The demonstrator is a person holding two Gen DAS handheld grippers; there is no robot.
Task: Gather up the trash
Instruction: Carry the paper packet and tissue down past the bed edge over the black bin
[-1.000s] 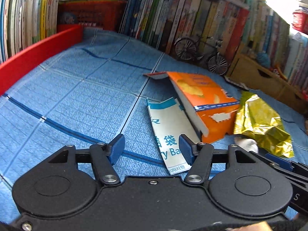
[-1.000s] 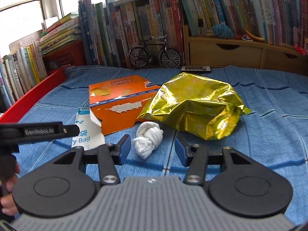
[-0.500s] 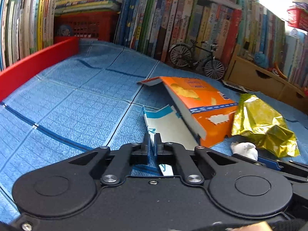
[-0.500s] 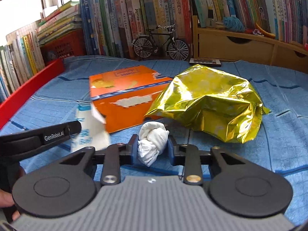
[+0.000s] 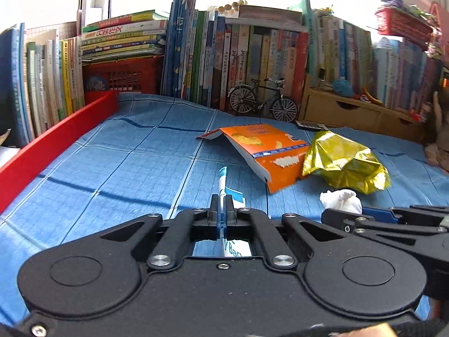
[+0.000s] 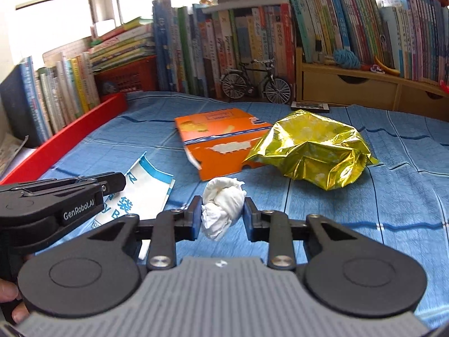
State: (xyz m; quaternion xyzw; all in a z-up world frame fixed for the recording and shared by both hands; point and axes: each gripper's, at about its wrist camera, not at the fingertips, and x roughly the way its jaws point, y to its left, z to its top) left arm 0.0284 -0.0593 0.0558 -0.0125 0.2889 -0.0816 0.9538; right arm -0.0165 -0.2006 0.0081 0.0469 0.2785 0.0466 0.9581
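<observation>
The left gripper [image 5: 221, 207] is pressed together on a white-and-blue bag [image 6: 146, 188], pinching its edge so the sheet stands on end between the pads. The right gripper [image 6: 223, 216], just beside it, clamps a white tissue wad [image 6: 223, 205] between its blue pads [image 6: 196, 219]; its jaws have just been closing on the wad. Beyond both, on the blue-cloth worktop [image 5: 112, 163], an orange carton [image 6: 219, 143] lies flattened, touching a crumpled gold wrapper [image 6: 311, 151] on its right. A red tray [image 5: 53, 140] runs along the worktop's left edge. A model bicycle [image 5: 262, 101], rows of books [image 6: 252, 42] and wooden drawers [image 6: 350, 87] line the back.
</observation>
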